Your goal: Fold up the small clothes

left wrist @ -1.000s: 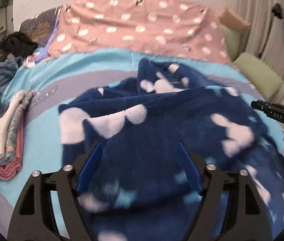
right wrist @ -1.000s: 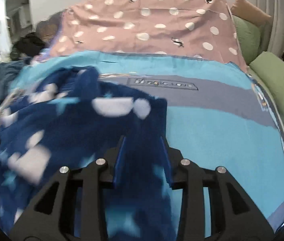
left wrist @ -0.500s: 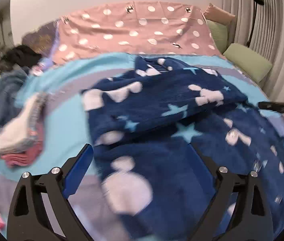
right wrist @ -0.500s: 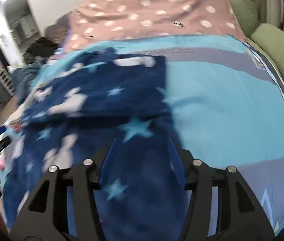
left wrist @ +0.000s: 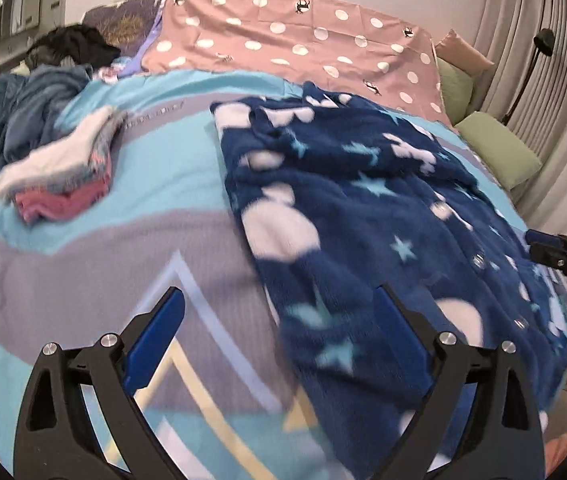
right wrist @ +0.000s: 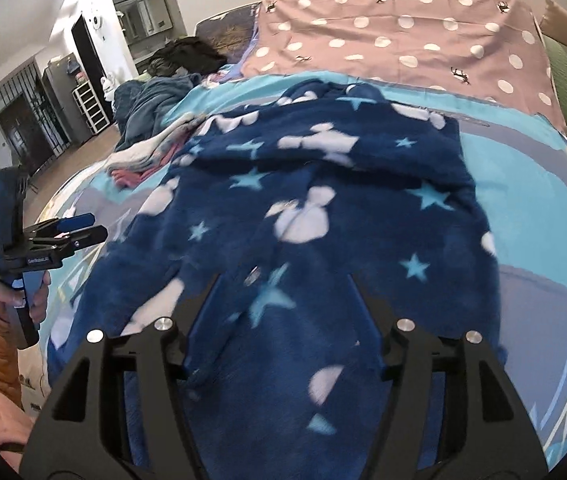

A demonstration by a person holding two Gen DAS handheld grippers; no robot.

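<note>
A fleecy navy garment with white blobs and pale blue stars lies spread on the turquoise and grey bed cover, its far part folded over itself. My left gripper stands wide open over the garment's near left edge, and its pads touch nothing. In the right wrist view the same garment fills the middle. The jaws of my right gripper are opening with the fabric lying loose between them. Each gripper shows in the other's view: right gripper, left gripper, held by a hand in an orange sleeve.
A stack of folded clothes, white over floral and pink, sits left of the garment. A pink dotted sheet covers the bed's far end. A dark blanket heap lies far left and green pillows on the right.
Both grippers have let go of the garment and drawn back towards the near edge. The left one has slid left. The garment's upper part now lies folded down on the bed.
</note>
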